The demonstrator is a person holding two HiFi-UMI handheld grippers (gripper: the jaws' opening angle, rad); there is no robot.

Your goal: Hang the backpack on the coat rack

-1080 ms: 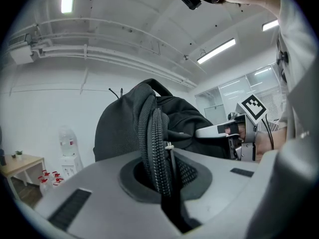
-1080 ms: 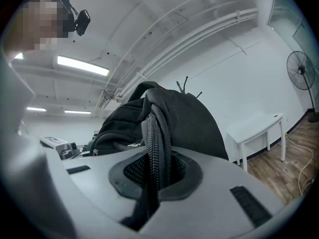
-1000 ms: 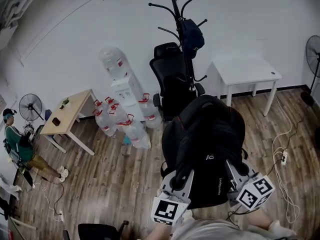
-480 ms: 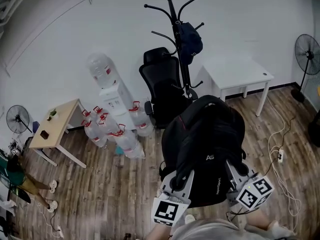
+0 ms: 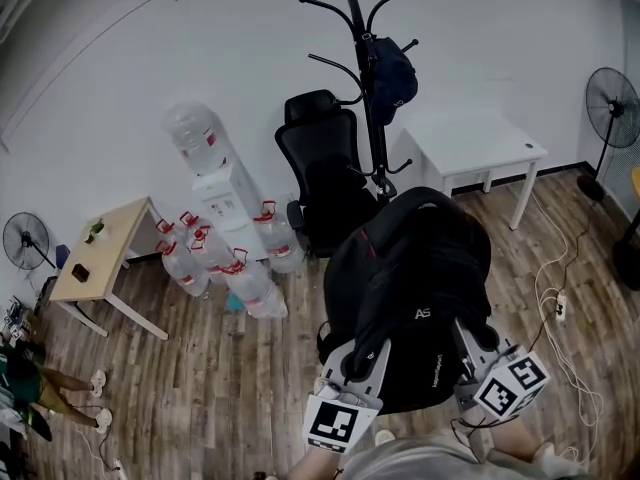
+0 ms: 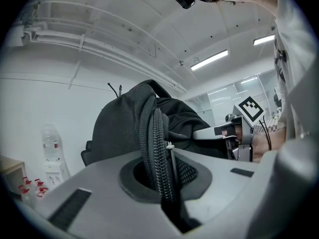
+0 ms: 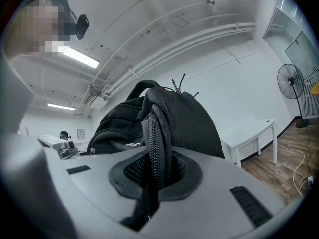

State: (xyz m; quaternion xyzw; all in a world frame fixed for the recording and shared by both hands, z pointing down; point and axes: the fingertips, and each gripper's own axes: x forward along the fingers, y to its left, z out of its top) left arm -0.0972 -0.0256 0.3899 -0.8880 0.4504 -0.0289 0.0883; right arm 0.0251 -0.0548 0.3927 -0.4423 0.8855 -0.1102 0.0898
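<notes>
The backpack (image 5: 415, 288) is black, with a thin red line of piping near its top and small white lettering on its front. The left gripper (image 5: 353, 366) and right gripper (image 5: 470, 346) are pale grey, each with a cube of black-and-white square markers. The rack (image 5: 365, 88) is black, and the bag (image 5: 392, 68) on it is dark blue-black. The chair (image 5: 320, 168) is black. The table (image 5: 470, 138) is white, the desk (image 5: 105, 248) pale wood. The bottles (image 5: 240, 273) are clear with red caps, the dispenser (image 5: 228, 193) white. The floor (image 5: 230, 388) is brown wood plank, the wall (image 5: 200, 48) white, the fan (image 5: 612, 93) black, the cables (image 5: 550, 298) white.
</notes>
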